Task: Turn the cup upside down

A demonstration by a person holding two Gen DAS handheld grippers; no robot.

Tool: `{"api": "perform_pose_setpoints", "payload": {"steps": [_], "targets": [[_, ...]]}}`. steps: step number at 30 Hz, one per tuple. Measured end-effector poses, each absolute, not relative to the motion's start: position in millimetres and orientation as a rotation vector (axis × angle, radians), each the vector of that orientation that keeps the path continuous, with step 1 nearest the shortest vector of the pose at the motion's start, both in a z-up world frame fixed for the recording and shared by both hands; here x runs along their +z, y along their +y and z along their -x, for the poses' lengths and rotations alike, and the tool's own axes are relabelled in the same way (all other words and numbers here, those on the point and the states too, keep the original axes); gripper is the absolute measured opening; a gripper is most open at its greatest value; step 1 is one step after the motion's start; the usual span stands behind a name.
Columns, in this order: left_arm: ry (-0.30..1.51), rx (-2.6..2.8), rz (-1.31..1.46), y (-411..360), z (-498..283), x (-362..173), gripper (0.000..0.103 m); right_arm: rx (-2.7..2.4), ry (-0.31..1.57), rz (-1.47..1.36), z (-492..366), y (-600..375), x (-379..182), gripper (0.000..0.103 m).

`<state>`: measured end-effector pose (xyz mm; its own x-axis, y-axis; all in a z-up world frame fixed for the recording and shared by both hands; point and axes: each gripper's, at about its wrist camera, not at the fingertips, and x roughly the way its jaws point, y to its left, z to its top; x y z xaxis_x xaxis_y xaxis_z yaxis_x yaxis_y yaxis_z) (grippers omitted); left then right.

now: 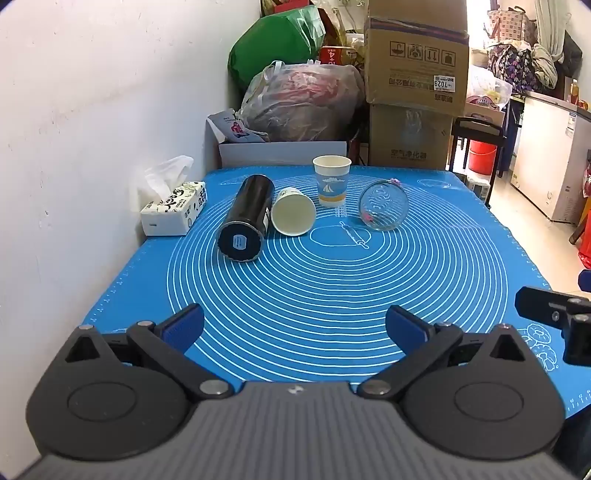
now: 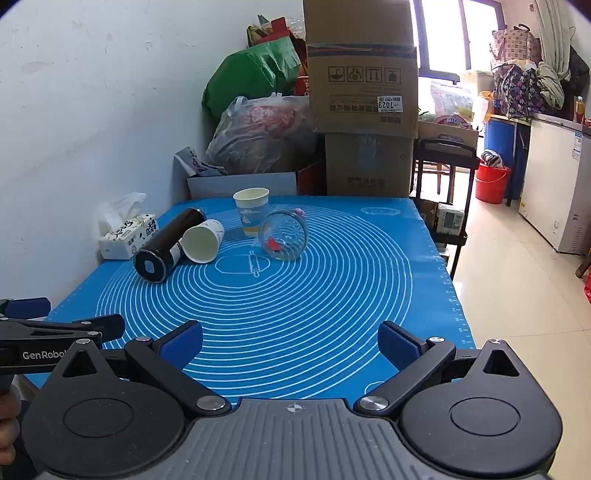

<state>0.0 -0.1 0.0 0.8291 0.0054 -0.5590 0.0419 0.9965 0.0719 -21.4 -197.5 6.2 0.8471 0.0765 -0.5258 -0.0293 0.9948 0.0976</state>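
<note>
Left gripper and right gripper: jaws spread wide, holding nothing, low in frame over the blue baking mat. Upright paper cup stands upper centre. A second paper cup lies tipped, touching the black flask. A glass jar lies right of them.

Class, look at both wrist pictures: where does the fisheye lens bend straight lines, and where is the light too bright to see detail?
Left wrist view: the blue mat has bowed edges, the corners are dark, and the doorway at top right is washed out. Right wrist view: the stacked cardboard boxes lean, the window behind them is overexposed, and the floor shows glare.
</note>
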Motion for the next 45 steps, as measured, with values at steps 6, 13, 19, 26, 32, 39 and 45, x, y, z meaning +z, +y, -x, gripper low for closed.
{"api": "perform_pose_setpoints", "payload": {"steps": [6, 13, 19, 26, 32, 39, 45], "targets": [[0.593, -0.022, -0.080, -0.6, -0.3, -0.4, 0.103, 0.056, 0.561, -0.084, 22.6, -197.5, 6.6, 0.103], [0.594, -0.028, -0.074, 0.7, -1.2, -1.7, 0.103, 0.061, 0.557, -0.083, 25.5, -197.3, 8.5, 0.103], [0.593, -0.026, -0.074, 0.8, 1.2, -1.0, 0.103, 0.058, 0.557, -0.082, 25.2, -197.0, 9.2, 0.103], [0.591, -0.027, -0.073, 0.8, 3.1, 1.3, 0.103, 0.061, 0.562, -0.083, 25.8, -197.0, 7.6, 0.103], [0.590, -0.027, -0.075, -0.3, 4.0, 1.6, 0.103, 0.062, 0.569, -0.084, 25.7, -196.9, 6.0, 0.103], [0.592, -0.028, -0.077, 1.3, 3.9, 1.3, 0.103, 0.062, 0.569, -0.084, 25.8, -197.1, 6.3, 0.103], [0.589, -0.025, -0.076, 2.5, 4.8, 1.5, 0.103, 0.059, 0.555, -0.082, 27.3, -196.6, 8.7, 0.103]]}}
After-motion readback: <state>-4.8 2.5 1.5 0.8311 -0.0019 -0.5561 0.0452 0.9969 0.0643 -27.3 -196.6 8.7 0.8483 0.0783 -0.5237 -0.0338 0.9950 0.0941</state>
